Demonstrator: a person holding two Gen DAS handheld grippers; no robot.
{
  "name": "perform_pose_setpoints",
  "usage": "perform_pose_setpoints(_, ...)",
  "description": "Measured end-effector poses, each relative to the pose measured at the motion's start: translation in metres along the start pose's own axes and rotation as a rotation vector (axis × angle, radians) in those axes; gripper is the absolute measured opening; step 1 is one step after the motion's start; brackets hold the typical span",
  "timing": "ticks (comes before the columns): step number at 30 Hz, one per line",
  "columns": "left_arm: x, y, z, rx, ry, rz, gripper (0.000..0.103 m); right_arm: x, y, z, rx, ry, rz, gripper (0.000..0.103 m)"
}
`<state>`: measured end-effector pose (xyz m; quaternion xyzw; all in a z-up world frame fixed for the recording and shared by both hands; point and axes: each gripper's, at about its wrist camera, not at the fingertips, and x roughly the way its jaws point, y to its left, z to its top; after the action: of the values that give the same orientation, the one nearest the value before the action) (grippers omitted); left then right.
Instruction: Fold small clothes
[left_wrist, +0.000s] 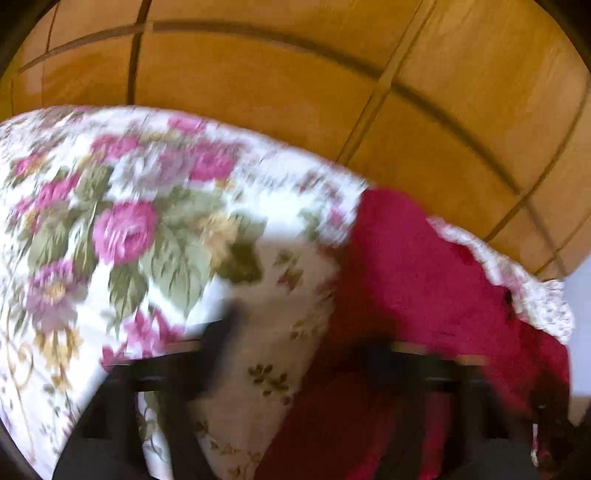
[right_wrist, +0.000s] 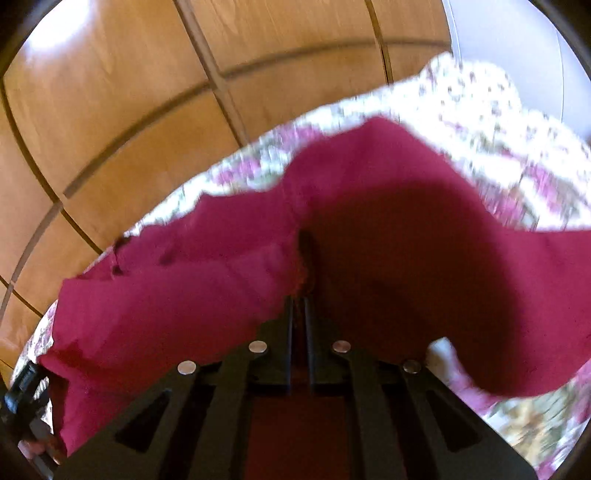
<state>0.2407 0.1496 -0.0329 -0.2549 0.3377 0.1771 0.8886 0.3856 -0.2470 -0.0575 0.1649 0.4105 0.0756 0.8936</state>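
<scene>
Wood panelling (left_wrist: 258, 85) fills the background from ten o'clock to two o'clock in both wrist views, crossed by dark grooves. Below it lies a floral cover (left_wrist: 122, 229), white with pink roses and green leaves, which appears to serve as the folding surface. On this cover, toward its far edge, rests the red garment (right_wrist: 207, 280), the item to be folded: plain crimson cloth, soft and creased, raised into a hump with one dark shadowed fold at three o'clock of the right wrist view and small dark marks near nine o'clock. The right gripper (right_wrist: 300, 288) stands at six o'clock of its own view, its jaws pressed together on a ridge of the red cloth, judged to be a pinch taken to lift that edge over. The left gripper (left_wrist: 295, 373) is badly blurred at six o'clock of its view; its jaws stand partly apart over the garment's border, and whether they pinch cloth cannot be told.
</scene>
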Motion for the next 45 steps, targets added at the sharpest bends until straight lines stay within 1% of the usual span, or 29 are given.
perform_pose_setpoints(1, -0.008, -0.006, 0.001, 0.039, -0.042, -0.007, 0.026, -0.003, 0.001, 0.001, 0.011, -0.012, 0.024, 0.005)
perform_pose_setpoints(2, -0.025, -0.014, -0.001, 0.109, -0.142, 0.002, 0.023, -0.007, 0.002, 0.002, 0.015, -0.021, 0.042, 0.005)
perform_pose_setpoints(4, -0.046, -0.023, -0.007, 0.197, -0.268, 0.018, 0.023, -0.013, 0.009, 0.004, -0.006, -0.034, 0.040, 0.005)
perform_pose_setpoints(5, -0.048, -0.026, -0.011, 0.234, -0.293, 0.046, 0.023, -0.012, 0.016, 0.003, -0.024, -0.031, 0.028, 0.005)
perform_pose_setpoints(6, -0.043, -0.026, -0.013, 0.242, -0.271, 0.070, 0.028, -0.009, 0.017, 0.001, -0.048, -0.019, 0.008, 0.005)
perform_pose_setpoints(7, -0.034, -0.022, -0.013, 0.225, -0.230, 0.086, 0.037, -0.002, 0.016, -0.001, -0.052, -0.002, -0.005, 0.005)
perform_pose_setpoints(8, -0.020, -0.011, -0.009, 0.162, -0.162, 0.112, 0.054, -0.001, 0.009, -0.005, -0.038, 0.015, -0.003, 0.005)
perform_pose_setpoints(9, -0.010, -0.002, -0.006, 0.110, -0.111, 0.131, 0.075, 0.004, 0.004, -0.007, -0.010, 0.027, 0.009, 0.005)
perform_pose_setpoints(10, 0.001, 0.007, -0.003, 0.062, -0.047, 0.145, 0.079, 0.006, 0.001, -0.006, 0.001, 0.032, 0.016, 0.005)
perform_pose_setpoints(11, 0.011, 0.019, -0.002, 0.004, 0.025, 0.119, 0.081, 0.007, 0.000, -0.005, 0.004, 0.039, 0.028, 0.006)
perform_pose_setpoints(13, 0.008, 0.032, -0.001, -0.059, 0.024, 0.050, 0.087, 0.005, 0.000, -0.005, 0.006, 0.038, 0.048, 0.016)
perform_pose_setpoints(14, 0.003, 0.034, -0.003, -0.062, 0.018, 0.063, 0.093, 0.004, 0.000, -0.006, 0.006, 0.034, 0.062, 0.030)
perform_pose_setpoints(15, 0.002, 0.033, -0.004, -0.060, 0.018, 0.071, 0.093, 0.001, 0.001, -0.007, -0.003, 0.030, 0.087, 0.044)
perform_pose_setpoints(16, -0.001, 0.033, -0.006, -0.060, 0.021, 0.072, 0.093, -0.002, 0.003, -0.008, -0.016, 0.025, 0.090, 0.051)
perform_pose_setpoints(18, -0.012, 0.037, -0.012, -0.076, 0.011, 0.064, 0.093, -0.011, 0.010, -0.011, -0.048, -0.001, 0.049, 0.078)
perform_pose_setpoints(21, -0.033, 0.040, -0.019, -0.108, -0.031, 0.040, 0.093, -0.025, 0.011, -0.014, -0.071, -0.041, -0.039, 0.091)
perform_pose_setpoints(22, -0.042, 0.041, -0.022, -0.116, -0.053, 0.038, 0.093, -0.028, 0.008, -0.015, -0.069, -0.039, -0.069, 0.091)
perform_pose_setpoints(23, -0.058, 0.042, -0.025, -0.138, -0.102, 0.047, 0.093, -0.029, 0.005, -0.016, -0.066, -0.030, -0.089, 0.091)
perform_pose_setpoints(25, -0.078, 0.038, -0.031, -0.172, -0.183, 0.021, 0.093, -0.031, -0.004, -0.021, -0.052, -0.007, -0.122, 0.091)
perform_pose_setpoints(27, -0.089, 0.027, -0.032, -0.149, -0.243, -0.014, 0.093, -0.034, -0.018, -0.025, 0.004, 0.024, -0.126, 0.091)
perform_pose_setpoints(28, -0.090, 0.017, -0.030, -0.106, -0.256, -0.029, 0.093, -0.035, -0.024, -0.026, 0.034, 0.034, -0.112, 0.091)
perform_pose_setpoints(31, -0.073, -0.012, -0.024, 0.008, -0.210, -0.061, 0.093, -0.046, -0.038, -0.029, 0.113, 0.042, -0.071, 0.092)
perform_pose_setpoints(33, -0.051, -0.032, -0.023, 0.119, -0.156, -0.095, 0.093, -0.057, -0.050, -0.031, 0.182, 0.033, -0.035, 0.092)
perform_pose_setpoints(35, -0.031, -0.039, -0.024, 0.167, -0.098, -0.075, 0.093, -0.070, -0.066, -0.034, 0.274, 0.018, 0.004, 0.092)
perform_pose_setpoints(38, -0.002, -0.031, -0.029, 0.123, 0.032, -0.077, 0.093, -0.083, -0.095, -0.036, 0.443, -0.011, 0.031, 0.092)
perform_pose_setpoints(39, 0.004, -0.024, -0.028, 0.093, 0.056, -0.086, 0.093, -0.092, -0.113, -0.040, 0.539, -0.045, 0.027, 0.091)
perform_pose_setpoints(40, 0.004, -0.019, -0.028, 0.069, 0.059, -0.108, 0.093, -0.097, -0.126, -0.042, 0.601, -0.067, 0.025, 0.091)
perform_pose_setpoints(42, -0.001, -0.018, -0.029, 0.065, 0.038, -0.109, 0.093, -0.103, -0.149, -0.045, 0.709, -0.106, 0.036, 0.090)
perform_pose_setpoints(45, -0.002, -0.018, -0.033, 0.064, 0.037, -0.104, 0.093, -0.107, -0.176, -0.043, 0.810, -0.162, 0.036, 0.079)
